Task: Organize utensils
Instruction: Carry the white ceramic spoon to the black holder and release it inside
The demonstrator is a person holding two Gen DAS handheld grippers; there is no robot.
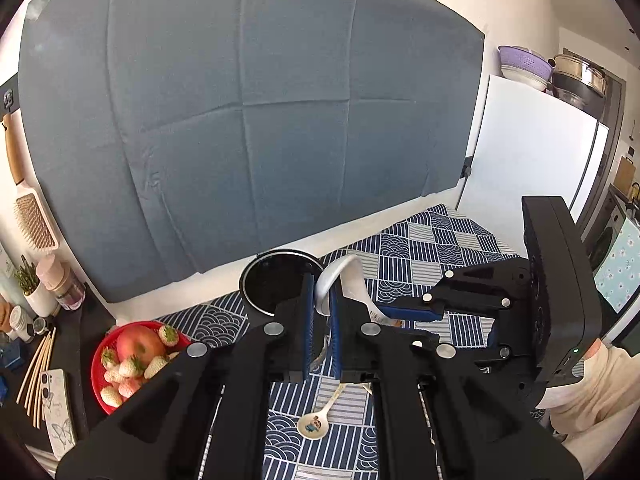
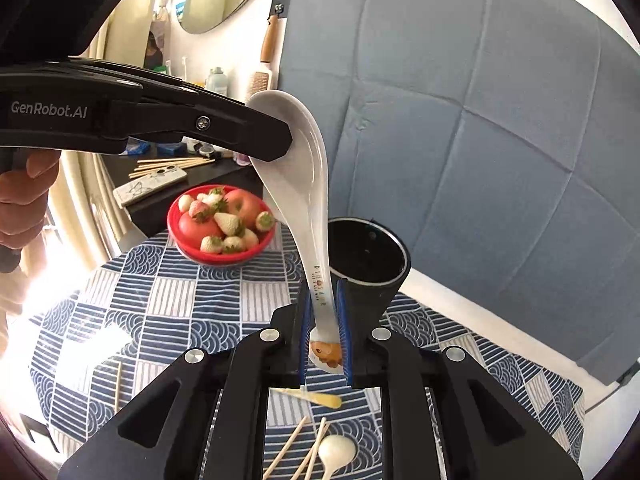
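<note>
glossy ceramic spoon, patterned cloth

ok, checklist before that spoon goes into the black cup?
1. right gripper shut on the white spoon handle: ok.
2. left gripper shut on the spoon's bowl end: ok.
3. black cup upright, mouth unobstructed: ok.
4. Cup contents: cannot tell, the inside is too dark.
5. Spoon lined up over the cup mouth: not ok, it sits off to one side in both views.
6. Only one gripper on the spoon for the drop: not ok, both hold it.
</note>
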